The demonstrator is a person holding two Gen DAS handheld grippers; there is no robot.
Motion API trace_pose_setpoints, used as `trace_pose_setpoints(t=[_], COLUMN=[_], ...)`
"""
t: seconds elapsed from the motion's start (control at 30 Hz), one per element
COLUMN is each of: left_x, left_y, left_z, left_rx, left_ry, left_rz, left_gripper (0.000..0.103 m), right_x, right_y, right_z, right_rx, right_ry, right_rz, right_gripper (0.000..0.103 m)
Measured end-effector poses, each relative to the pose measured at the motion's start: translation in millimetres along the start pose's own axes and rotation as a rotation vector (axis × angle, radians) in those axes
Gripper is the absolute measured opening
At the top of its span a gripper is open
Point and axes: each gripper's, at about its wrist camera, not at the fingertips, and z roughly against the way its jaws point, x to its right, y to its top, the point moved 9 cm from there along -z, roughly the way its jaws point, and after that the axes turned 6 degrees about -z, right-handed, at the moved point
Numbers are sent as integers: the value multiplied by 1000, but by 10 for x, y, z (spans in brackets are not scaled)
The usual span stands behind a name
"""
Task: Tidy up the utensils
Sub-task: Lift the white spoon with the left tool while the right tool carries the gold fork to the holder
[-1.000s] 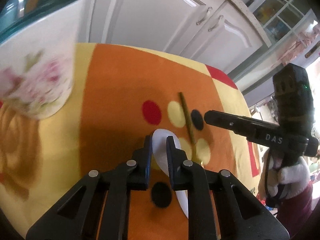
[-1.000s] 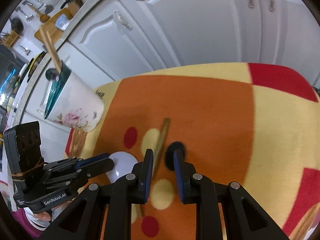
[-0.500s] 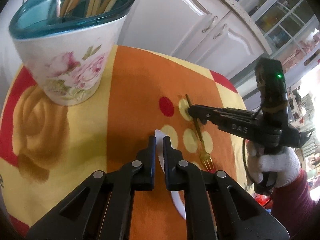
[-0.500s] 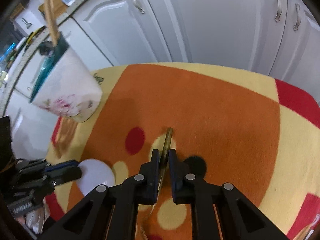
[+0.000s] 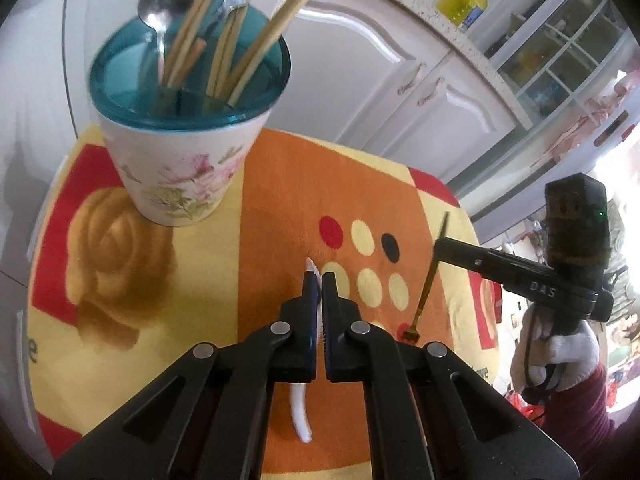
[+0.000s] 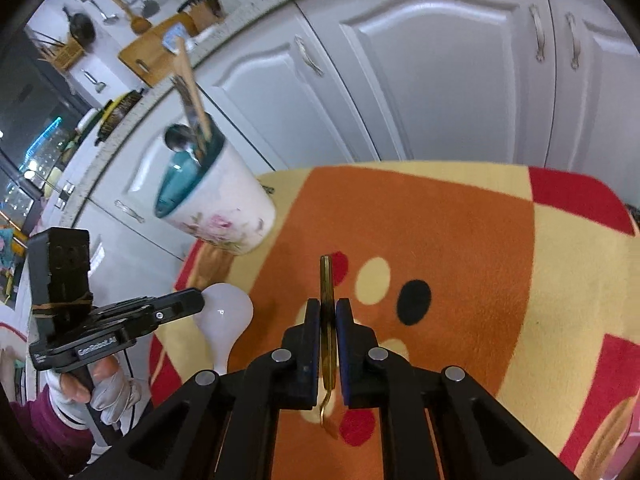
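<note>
Left wrist view: left gripper (image 5: pixel 321 280) clenches the white spoon (image 5: pixel 300 416), right gripper (image 6: pixel 329 306) the gold fork (image 6: pixel 327 280). Both look lifted; next likely comes dropping them into the floral cup (image 5: pixel 180 168) at upper left.

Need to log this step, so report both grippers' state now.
Left gripper: closed on the white spoon.
Right gripper: closed on the gold fork.

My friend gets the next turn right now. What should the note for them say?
Left tool: shut on the white spoon, lifted off the cloth.
Right tool: shut on the gold fork, also lifted.
The flowered cup stands at the cloth's far left corner, already holding chopsticks and a metal spoon.
Left to do: drop spoon and fork into the cup.
</note>
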Motion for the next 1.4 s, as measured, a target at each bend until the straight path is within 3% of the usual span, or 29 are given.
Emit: trace_pose_setpoints(t=[0.5, 0.67, 0.8, 0.97, 1.0, 1.07, 1.13, 1.4], left_x=[-29, -115, -388, -676, -669, -619, -546, -289], left_y=[332, 329, 146, -262, -314, -430, -473, -798], left_z=[755, 798, 592, 144, 108, 58, 22, -108], left_rx=[158, 160, 106, -49, -64, -85, -87, -212], left_ry=[9, 26, 89, 130, 127, 110, 84, 114], left_rz=[-2, 9, 76, 164, 164, 165, 171, 97], left_gripper=[0, 0, 1, 5, 7, 24, 36, 36], right_x=[-445, -560, -559, -466, -447, -416, -400, -356], right_y=[267, 312, 248, 207, 204, 199, 197, 173], right_z=[364, 391, 357, 327, 328, 323, 299, 265], right_rx=[98, 107, 93, 79, 78, 78, 75, 70], right_ry=[38, 39, 39, 30, 32, 32, 34, 49], right_rz=[81, 101, 101, 78, 72, 67, 62, 51], right_gripper=[7, 7, 7, 7, 7, 7, 7, 7])
